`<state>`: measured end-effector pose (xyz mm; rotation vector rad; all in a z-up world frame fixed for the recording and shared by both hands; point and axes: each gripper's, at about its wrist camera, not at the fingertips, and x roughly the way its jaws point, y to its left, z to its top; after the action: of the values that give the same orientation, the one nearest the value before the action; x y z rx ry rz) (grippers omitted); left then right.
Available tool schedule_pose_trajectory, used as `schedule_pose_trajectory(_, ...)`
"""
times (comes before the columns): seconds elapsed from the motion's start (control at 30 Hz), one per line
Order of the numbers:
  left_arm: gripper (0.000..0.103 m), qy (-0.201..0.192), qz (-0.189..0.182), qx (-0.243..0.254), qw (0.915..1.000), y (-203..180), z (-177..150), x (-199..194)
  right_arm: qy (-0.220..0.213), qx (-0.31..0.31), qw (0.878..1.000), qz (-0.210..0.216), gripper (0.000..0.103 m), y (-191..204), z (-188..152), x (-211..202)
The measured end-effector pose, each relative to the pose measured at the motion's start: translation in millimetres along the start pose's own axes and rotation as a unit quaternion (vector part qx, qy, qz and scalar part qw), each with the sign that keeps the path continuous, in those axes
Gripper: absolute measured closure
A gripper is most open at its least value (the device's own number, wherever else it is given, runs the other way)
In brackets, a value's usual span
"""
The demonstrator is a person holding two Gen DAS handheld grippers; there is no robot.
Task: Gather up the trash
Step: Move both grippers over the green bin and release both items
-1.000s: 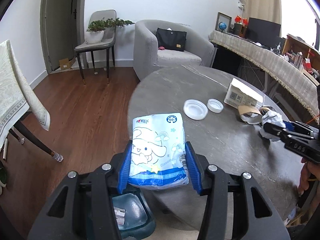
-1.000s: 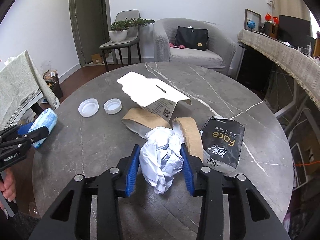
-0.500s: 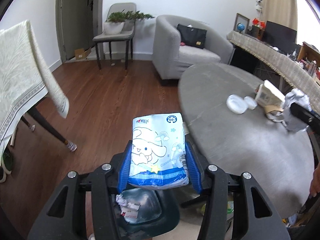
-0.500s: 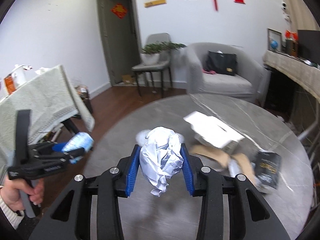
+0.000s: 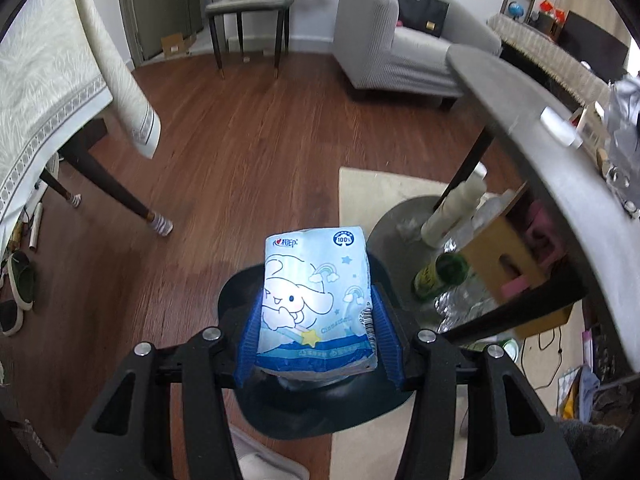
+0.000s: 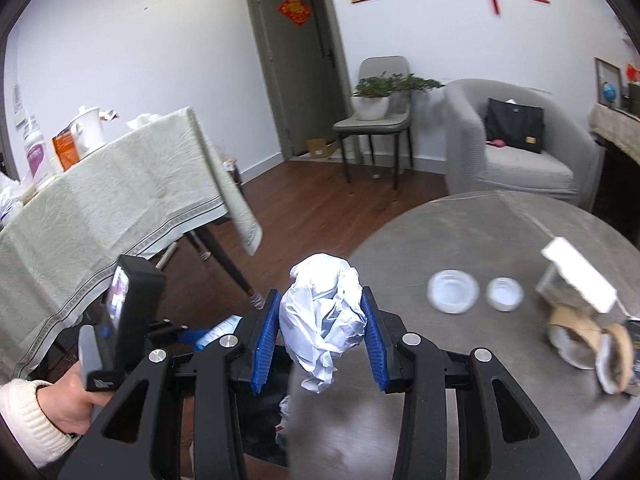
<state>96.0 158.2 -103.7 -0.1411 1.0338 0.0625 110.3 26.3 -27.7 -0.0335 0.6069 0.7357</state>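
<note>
With the left gripper (image 5: 316, 320) pinching the tissue pack (image 5: 316, 304) over the dark bin (image 5: 320, 404) at 6 o'clock and the right gripper (image 6: 320, 320) clamping crumpled paper (image 6: 324, 316) above the table edge (image 6: 384, 248), releasing off-centre may drop either outside the rim.

Left gripper (image 5: 316, 334): matte black plastic linkage arms, silver round screws at pivots, ribbed blue finger pads (image 5: 248, 340). Right gripper (image 6: 320, 332): same build. Hand (image 6: 74, 398) beside the right gripper wears a cream ribbed knit cuff (image 6: 26, 420).

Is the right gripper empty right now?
No, the right gripper is clamped on a crumpled white paper wad between its blue pads.
</note>
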Motion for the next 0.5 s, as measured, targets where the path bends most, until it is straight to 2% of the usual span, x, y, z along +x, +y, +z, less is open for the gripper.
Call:
schedule_pose_trajectory(0.13, 0.044, -0.001, -0.005, 0.002, 1.0, 6, -1, -3, 0.009, -0.011, 1.0, 0.015, 0.063, 18, 0, 14)
schedule_pose_trajectory(0.27, 0.037, -0.009, 0.005, 0.001, 0.9999, 15, -1, -8, 0.018, -0.021, 0.999, 0.028, 0.063, 31, -1, 24)
schedule_pose_trajectory(0.5, 0.031, -0.028, 0.018, -0.029, 0.999, 45, 0, -24, 0.037, -0.031, 0.998, 0.045, 0.063, 51, -5, 46)
